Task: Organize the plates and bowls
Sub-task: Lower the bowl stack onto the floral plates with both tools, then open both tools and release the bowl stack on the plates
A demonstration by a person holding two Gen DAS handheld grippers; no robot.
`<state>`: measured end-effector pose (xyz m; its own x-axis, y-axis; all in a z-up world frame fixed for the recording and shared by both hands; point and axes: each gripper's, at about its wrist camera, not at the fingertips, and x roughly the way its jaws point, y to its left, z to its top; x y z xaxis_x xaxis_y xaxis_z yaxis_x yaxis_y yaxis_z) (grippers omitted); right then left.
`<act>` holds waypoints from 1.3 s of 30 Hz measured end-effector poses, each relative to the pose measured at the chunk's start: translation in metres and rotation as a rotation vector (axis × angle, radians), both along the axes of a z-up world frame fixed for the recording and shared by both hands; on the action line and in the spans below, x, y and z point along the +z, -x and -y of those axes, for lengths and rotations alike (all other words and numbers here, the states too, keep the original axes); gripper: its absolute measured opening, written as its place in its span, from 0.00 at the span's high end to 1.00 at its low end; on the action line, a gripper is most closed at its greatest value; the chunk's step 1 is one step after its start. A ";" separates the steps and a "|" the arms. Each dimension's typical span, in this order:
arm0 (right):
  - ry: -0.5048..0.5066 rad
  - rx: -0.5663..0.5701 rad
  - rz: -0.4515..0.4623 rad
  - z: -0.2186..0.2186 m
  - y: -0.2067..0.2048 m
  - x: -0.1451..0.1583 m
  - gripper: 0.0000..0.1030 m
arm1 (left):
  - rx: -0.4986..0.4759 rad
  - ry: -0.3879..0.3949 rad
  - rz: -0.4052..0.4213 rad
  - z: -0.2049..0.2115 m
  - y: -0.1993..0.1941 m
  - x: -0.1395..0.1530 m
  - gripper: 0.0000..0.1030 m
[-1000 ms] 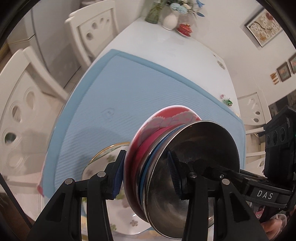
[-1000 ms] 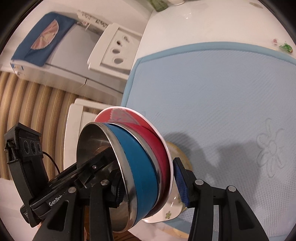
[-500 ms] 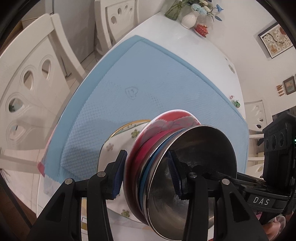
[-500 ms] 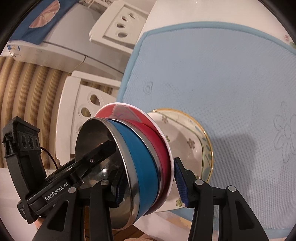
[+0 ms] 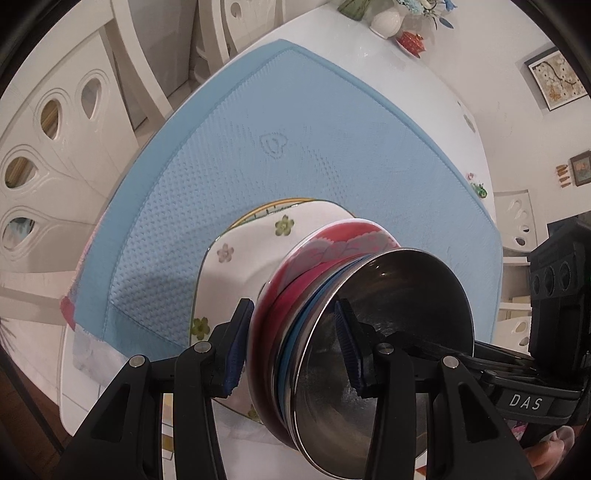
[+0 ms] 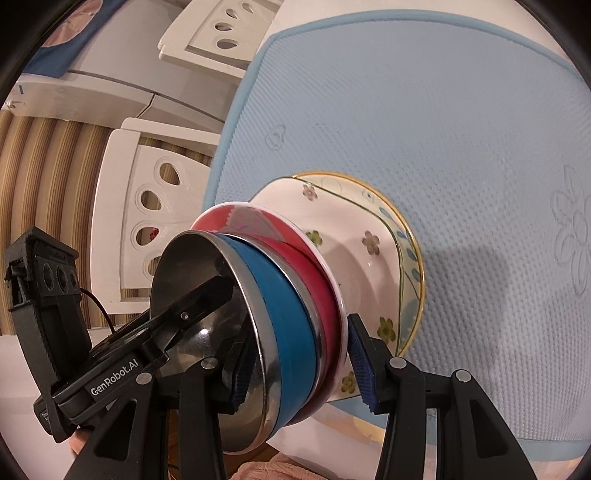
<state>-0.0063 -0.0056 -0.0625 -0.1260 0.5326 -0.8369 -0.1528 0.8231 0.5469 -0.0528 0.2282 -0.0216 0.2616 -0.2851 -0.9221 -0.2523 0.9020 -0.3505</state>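
A nested stack of bowls, a steel bowl [image 5: 388,332] inside a blue one [image 6: 286,325] inside a red bowl [image 5: 332,243], is held from both sides. My left gripper [image 5: 291,347] is shut on its rim, one finger inside the steel bowl. My right gripper [image 6: 301,363] is shut on the opposite rim. The stack hangs just above a white floral square plate [image 5: 240,251] that lies on a round yellow-rimmed plate [image 6: 408,240] at the near edge of the blue mat [image 5: 295,147]. Whether the stack touches the plate is hidden.
White chairs [image 5: 55,147] stand along the table's left side, also in the right wrist view [image 6: 147,206]. At the far end of the white table [image 5: 461,103] are a vase [image 5: 386,22] and a small red dish [image 5: 410,38].
Both grippers carried the bowl stack down and toward the near edge of the mat, over the floral plates, which now show much larger under the stack.
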 end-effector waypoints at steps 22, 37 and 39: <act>0.032 -0.015 -0.012 0.000 -0.004 -0.007 0.55 | -0.040 0.006 -0.025 0.009 0.001 -0.012 0.60; 0.155 0.153 0.223 -0.004 0.024 0.039 0.55 | -0.146 -0.184 0.081 0.022 0.018 0.040 0.60; 0.174 0.180 0.256 -0.004 0.031 0.043 0.55 | -0.147 -0.203 0.094 0.024 0.021 0.047 0.60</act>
